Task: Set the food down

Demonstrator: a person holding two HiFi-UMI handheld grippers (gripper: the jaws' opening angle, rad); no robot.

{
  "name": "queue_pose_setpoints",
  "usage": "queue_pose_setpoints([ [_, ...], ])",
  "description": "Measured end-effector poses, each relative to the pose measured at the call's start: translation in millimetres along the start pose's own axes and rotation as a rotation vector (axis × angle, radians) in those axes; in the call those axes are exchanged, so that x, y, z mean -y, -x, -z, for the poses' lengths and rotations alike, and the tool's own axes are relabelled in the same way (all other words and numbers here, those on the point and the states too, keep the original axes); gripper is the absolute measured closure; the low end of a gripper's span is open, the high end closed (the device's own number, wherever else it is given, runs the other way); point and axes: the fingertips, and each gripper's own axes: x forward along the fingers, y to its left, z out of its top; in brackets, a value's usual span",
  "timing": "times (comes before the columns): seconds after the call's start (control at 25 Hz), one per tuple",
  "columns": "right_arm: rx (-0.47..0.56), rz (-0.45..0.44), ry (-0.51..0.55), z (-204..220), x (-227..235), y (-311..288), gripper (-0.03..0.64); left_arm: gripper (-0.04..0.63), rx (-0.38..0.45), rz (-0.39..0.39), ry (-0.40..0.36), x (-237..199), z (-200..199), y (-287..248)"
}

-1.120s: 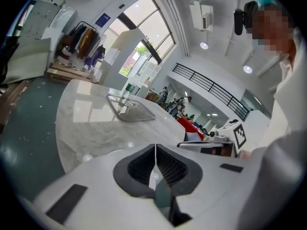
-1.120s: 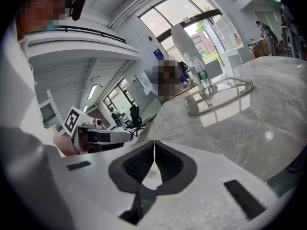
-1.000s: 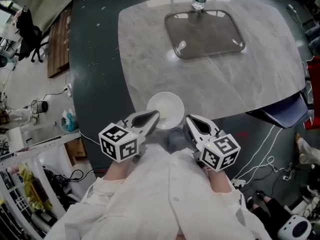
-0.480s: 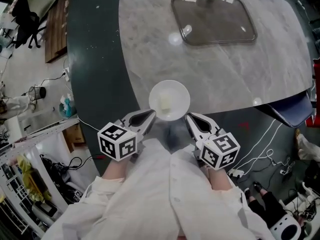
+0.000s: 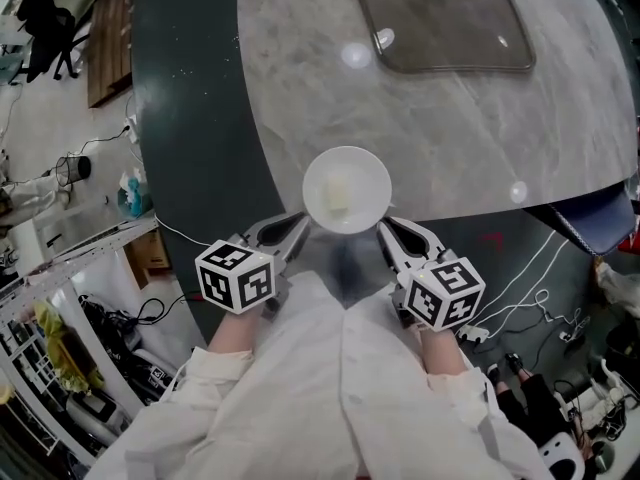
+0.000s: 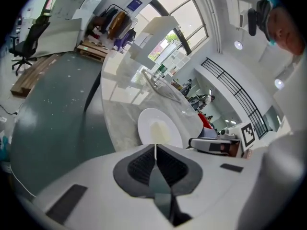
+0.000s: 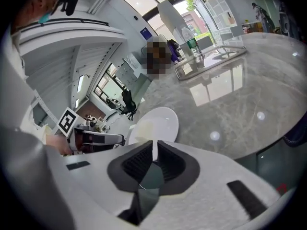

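A white plate [image 5: 347, 190] with a pale yellow piece of food [image 5: 338, 198] on it hangs over the near edge of the marble table [image 5: 450, 118]. My left gripper [image 5: 300, 228] is shut on the plate's near-left rim, and my right gripper [image 5: 386, 231] is shut on its near-right rim. In the left gripper view the thin white rim sits pinched between the pads of the left gripper [image 6: 155, 150], with the plate [image 6: 159, 128] beyond. The right gripper view shows the same grip by the right gripper [image 7: 153, 152] on the plate [image 7: 156, 123].
A grey see-through tray [image 5: 445, 18] lies at the far side of the table, with a water bottle [image 7: 192, 44] beside it. A dark blue seat [image 5: 590, 218] juts out under the table's right edge. Cables [image 5: 520, 308] lie on the floor at right.
Both grippers have carried the plate forward and lower, from in front of the table's edge to over it. The tray has slid toward the top of the head view and the bottle has left it.
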Motion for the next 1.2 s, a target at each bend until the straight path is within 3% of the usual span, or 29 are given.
queue_pose_setpoints([
  [0.44, -0.005, 0.067, -0.042, 5.8, 14.5, -4.6, 0.607, 0.572, -0.059, -0.020, 0.007, -7.9, 8.1, -6.5],
  [0.56, -0.027, 0.061, -0.057, 9.8, 13.6, -7.1, 0.531, 0.571, -0.058, -0.024, 0.010, -8.9, 6.8, -8.0],
  [0.76, -0.055, 0.061, -0.068, 14.5, 14.2, -13.3, 0.529, 0.518, -0.060, -0.010, 0.031, -9.9, 8.1, -11.4],
  [1.2, -0.067, 0.041, -0.126, 18.1, 17.1, -19.8, 0.529, 0.515, -0.072, 0.027, 0.082, -10.8, 11.5, -20.6],
])
